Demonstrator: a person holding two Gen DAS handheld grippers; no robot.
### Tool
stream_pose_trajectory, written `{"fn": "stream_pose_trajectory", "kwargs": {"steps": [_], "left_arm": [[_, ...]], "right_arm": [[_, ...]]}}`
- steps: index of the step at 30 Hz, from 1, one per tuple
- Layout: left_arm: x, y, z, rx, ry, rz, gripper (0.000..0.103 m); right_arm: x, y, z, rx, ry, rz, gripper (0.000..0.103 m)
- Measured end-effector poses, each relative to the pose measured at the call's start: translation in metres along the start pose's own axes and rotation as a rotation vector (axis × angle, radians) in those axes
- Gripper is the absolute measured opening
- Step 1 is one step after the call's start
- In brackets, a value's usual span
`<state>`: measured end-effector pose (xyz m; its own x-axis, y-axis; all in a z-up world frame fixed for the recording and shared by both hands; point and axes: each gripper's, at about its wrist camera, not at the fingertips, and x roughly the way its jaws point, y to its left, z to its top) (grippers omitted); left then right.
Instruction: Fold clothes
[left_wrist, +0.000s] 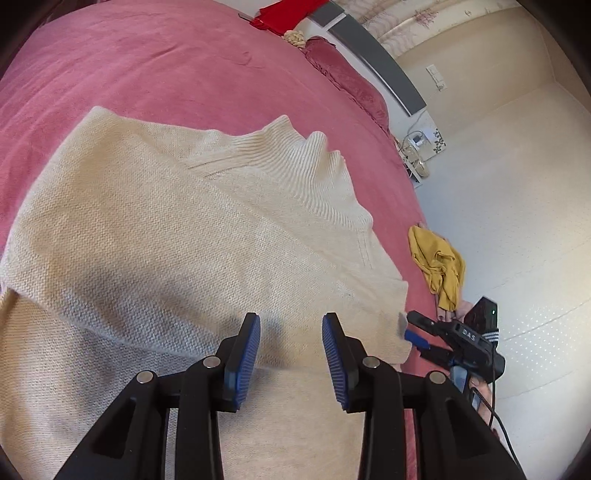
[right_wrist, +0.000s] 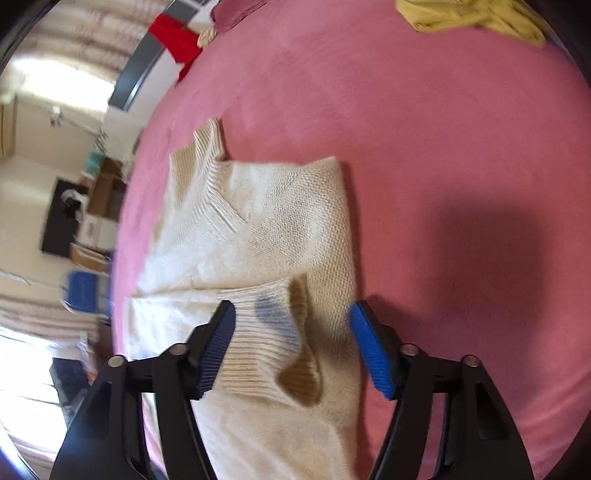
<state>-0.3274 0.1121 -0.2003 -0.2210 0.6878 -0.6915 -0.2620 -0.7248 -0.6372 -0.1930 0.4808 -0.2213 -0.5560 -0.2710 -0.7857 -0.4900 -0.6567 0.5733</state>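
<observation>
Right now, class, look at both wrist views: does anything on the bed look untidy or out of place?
Yes. A crumpled yellow garment lies bunched at the edge of the pink bedspread, unfolded. On the cream sweater, the ribbed cuff sits curled and rumpled, not flat.

Bed (left_wrist: 147, 66) with pink cover fills most of both views. Grey headboard (left_wrist: 384, 62) at far edge, pink pillow (left_wrist: 343, 81) against it. Cream walls (left_wrist: 480, 55), pale floor (left_wrist: 517, 184). Patterned curtains (left_wrist: 388, 18), bright window (right_wrist: 62, 85). Cardboard boxes (right_wrist: 103, 192) beside bed.
</observation>
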Motion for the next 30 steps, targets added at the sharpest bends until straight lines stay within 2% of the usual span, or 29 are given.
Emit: {"fn": "stream_pose_trajectory", "kwargs": {"steps": [2,3,4,7,8,9,11,13,16,19,21,24,28,29,30], "left_arm": [[0.000,-0.001,-0.003,0.015,0.006,-0.006,0.035],[-0.001,-0.002,-0.005,0.019,0.009,-0.012,0.035],[-0.001,-0.002,-0.006,0.023,0.012,-0.018,0.035],[-0.004,-0.004,-0.011,0.035,0.021,-0.032,0.035],[-0.006,-0.004,-0.012,0.039,0.022,-0.037,0.035],[-0.009,-0.005,-0.013,0.044,0.022,-0.045,0.035],[-0.014,-0.006,-0.014,0.054,0.021,-0.054,0.035],[-0.018,-0.005,-0.013,0.051,0.015,-0.056,0.035],[-0.020,-0.002,-0.013,0.024,0.006,-0.059,0.035],[-0.025,0.001,-0.013,0.005,-0.004,-0.065,0.035],[-0.029,0.003,-0.013,0.009,-0.004,-0.059,0.035],[-0.032,0.007,-0.014,0.018,0.003,-0.041,0.035],[-0.035,0.013,-0.013,0.009,-0.005,-0.032,0.035],[-0.036,0.015,-0.013,0.006,-0.007,-0.030,0.035],[-0.036,0.016,-0.012,0.002,-0.008,-0.028,0.035]], "right_arm": [[-0.003,0.014,-0.003,-0.079,-0.020,-0.056,0.027],[-0.003,0.020,-0.004,-0.115,-0.022,-0.096,0.021],[-0.002,0.025,-0.005,-0.143,-0.011,-0.126,0.019],[0.006,0.024,-0.003,-0.138,0.023,-0.119,0.021],[0.000,0.021,-0.002,-0.117,0.000,-0.123,0.023],[-0.006,0.017,-0.002,-0.096,-0.023,-0.126,0.033],[-0.018,0.010,-0.001,-0.055,-0.069,-0.133,0.040],[-0.030,0.007,0.000,-0.044,-0.100,-0.100,0.040],[-0.025,0.016,0.002,-0.066,-0.053,0.007,0.040],[-0.007,0.025,0.002,-0.095,0.002,-0.017,0.039],[0.002,0.031,0.001,-0.115,0.021,-0.038,0.023],[0.010,0.034,-0.001,-0.155,0.051,-0.075,0.010],[0.017,0.028,-0.004,-0.176,0.089,-0.126,0.009],[0.017,0.027,-0.003,-0.181,0.090,-0.136,0.002],[0.016,0.028,-0.003,-0.187,0.093,-0.145,0.002]]}}
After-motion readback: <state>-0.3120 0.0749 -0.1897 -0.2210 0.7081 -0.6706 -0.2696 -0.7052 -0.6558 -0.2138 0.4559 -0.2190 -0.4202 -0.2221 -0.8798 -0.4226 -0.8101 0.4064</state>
